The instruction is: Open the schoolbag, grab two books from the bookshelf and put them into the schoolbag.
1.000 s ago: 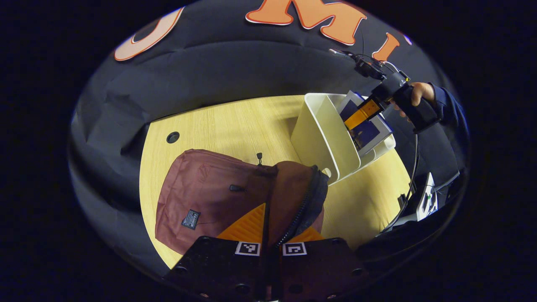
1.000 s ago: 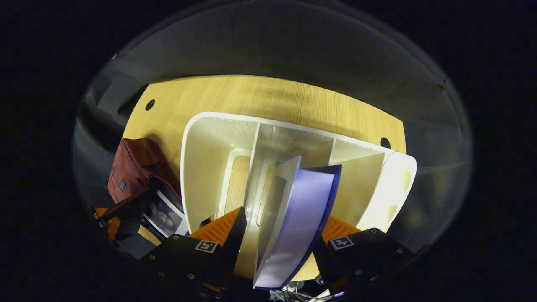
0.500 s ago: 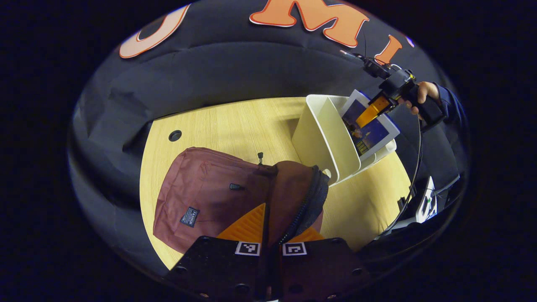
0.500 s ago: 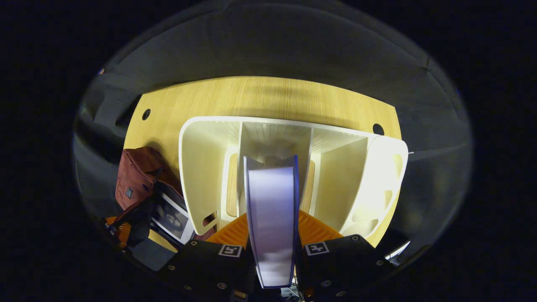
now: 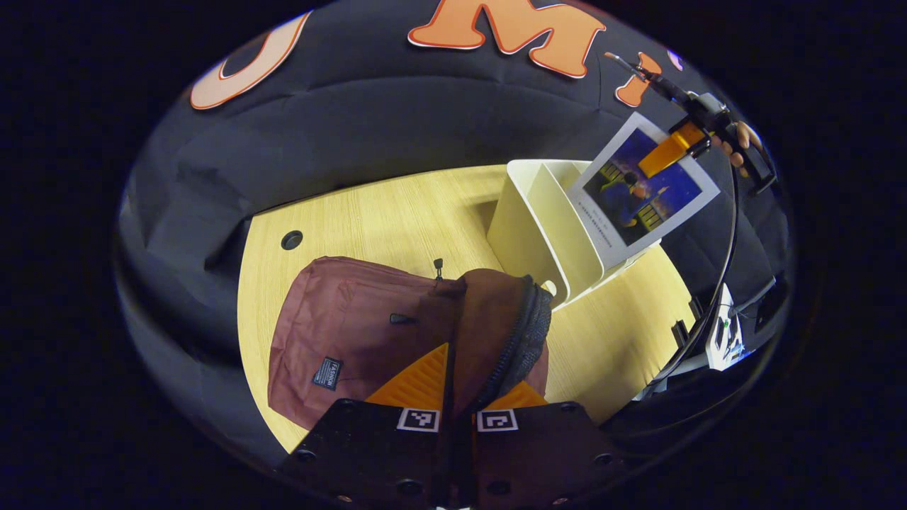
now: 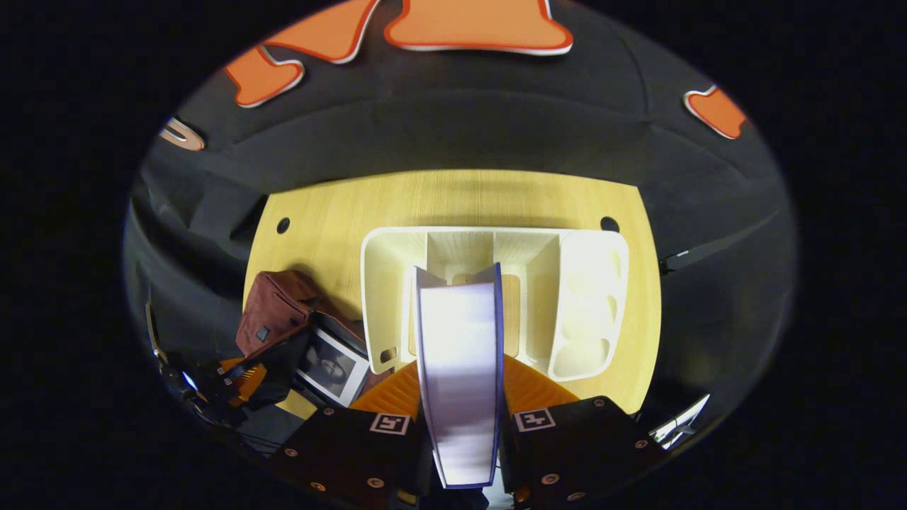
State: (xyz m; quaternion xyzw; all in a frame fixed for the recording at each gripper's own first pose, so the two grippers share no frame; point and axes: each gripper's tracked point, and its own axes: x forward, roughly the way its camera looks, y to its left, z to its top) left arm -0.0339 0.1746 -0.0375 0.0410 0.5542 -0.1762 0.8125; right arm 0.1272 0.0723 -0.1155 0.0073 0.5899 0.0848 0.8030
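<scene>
Maroon schoolbag at 6 o'clock on worktop, zip edge pinched by left gripper. Book clamped in right gripper, lifted above bookshelf. One book seen in bag; 2nd to be inserted.

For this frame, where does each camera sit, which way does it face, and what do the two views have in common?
Left gripper view: rides the left gripper, low over the table, facing the schoolbag whose flap it pinches; farther off, the right gripper and a hand hold a book above the bookshelf.
Right gripper view: rides the right gripper, high, facing down over the book clamped between its fingers.
Shared: book, bookshelf, schoolbag, table.
</scene>
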